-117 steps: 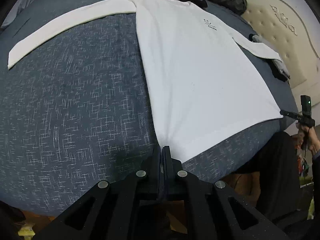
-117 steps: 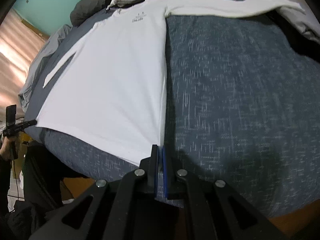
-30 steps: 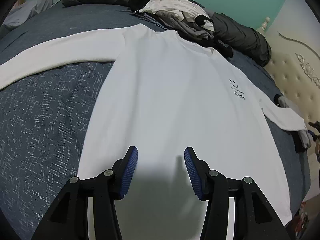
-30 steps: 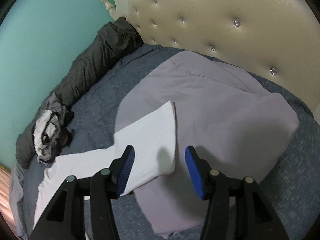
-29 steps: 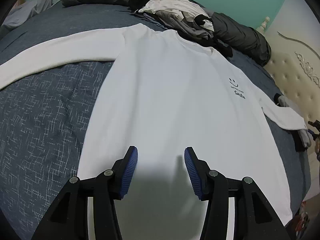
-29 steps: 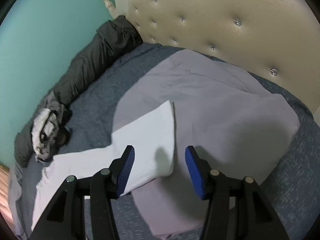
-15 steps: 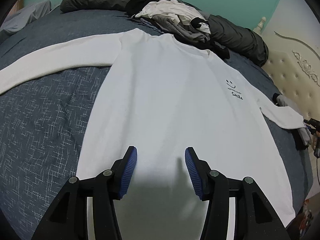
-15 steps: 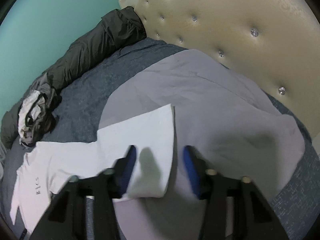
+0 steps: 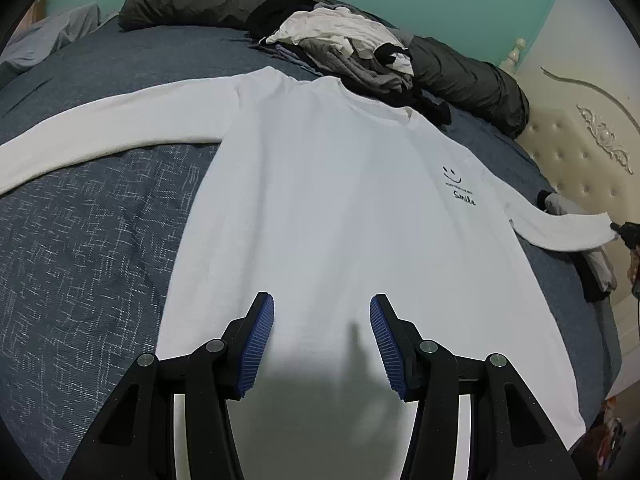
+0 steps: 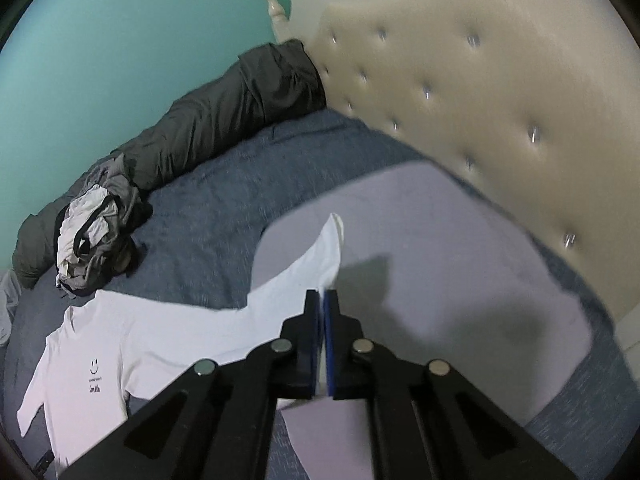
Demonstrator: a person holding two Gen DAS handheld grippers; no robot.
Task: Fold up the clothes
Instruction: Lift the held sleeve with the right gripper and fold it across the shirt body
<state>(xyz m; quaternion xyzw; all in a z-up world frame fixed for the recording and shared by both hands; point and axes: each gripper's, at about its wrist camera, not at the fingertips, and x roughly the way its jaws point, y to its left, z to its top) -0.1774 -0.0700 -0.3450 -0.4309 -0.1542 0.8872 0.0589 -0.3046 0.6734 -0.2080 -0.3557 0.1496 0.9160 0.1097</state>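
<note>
Since a second ago the right gripper (image 10: pixel 322 300) has clenched on the white shirt's (image 9: pixel 340 208) sleeve cuff (image 10: pixel 326 256) and lifted it off the lilac sheet (image 10: pixel 460 272). Its body lies flat on the blue bed (image 9: pixel 80 240); the left gripper (image 9: pixel 322 336) hovers released over the near hem.

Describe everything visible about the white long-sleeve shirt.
The white long-sleeve shirt lies face up and flat on the blue bedspread, sleeves spread out. It looks like soft knit, with a small black smiley and "Smile" print on the chest. The right gripper is shut on one sleeve's cuff, over a lilac cloth.
</note>
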